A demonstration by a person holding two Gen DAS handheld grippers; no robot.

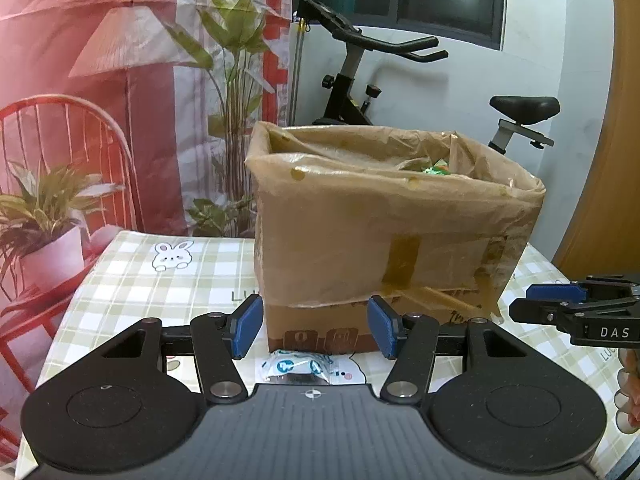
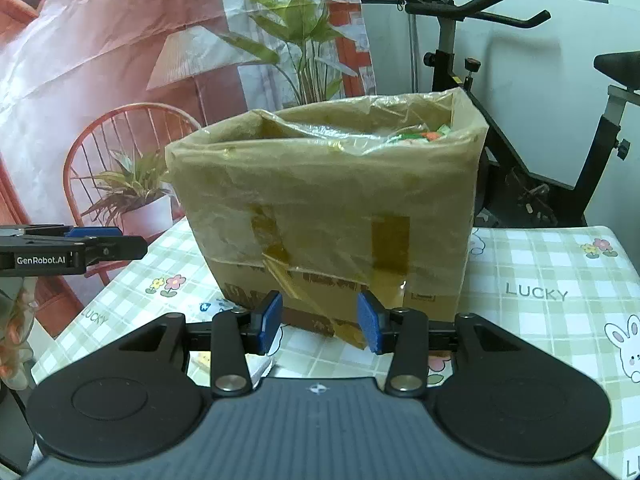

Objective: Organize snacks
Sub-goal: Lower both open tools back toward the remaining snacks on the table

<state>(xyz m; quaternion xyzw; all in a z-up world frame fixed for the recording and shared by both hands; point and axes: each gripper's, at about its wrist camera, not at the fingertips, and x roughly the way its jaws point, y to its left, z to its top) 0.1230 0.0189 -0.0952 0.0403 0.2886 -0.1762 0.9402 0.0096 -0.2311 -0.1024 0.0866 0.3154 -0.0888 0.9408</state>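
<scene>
A cardboard box (image 1: 384, 232) lined with a clear plastic bag stands on the checked tablecloth; it also shows in the right wrist view (image 2: 324, 208). Colourful snack packets (image 1: 434, 168) show just over its rim, also in the right wrist view (image 2: 424, 135). A small white and blue snack packet (image 1: 300, 366) lies on the table at the box's front foot, between and just below my left gripper's (image 1: 316, 326) open, empty fingers. My right gripper (image 2: 319, 322) is open and empty, close to the box's front face. Each gripper shows at the side of the other's view.
The table (image 2: 552, 280) has a green checked cloth with rabbits and the word LUCKY. An exercise bike (image 1: 360, 80) stands behind the box. A printed backdrop (image 1: 100, 80) with a red chair and plants hangs at the left.
</scene>
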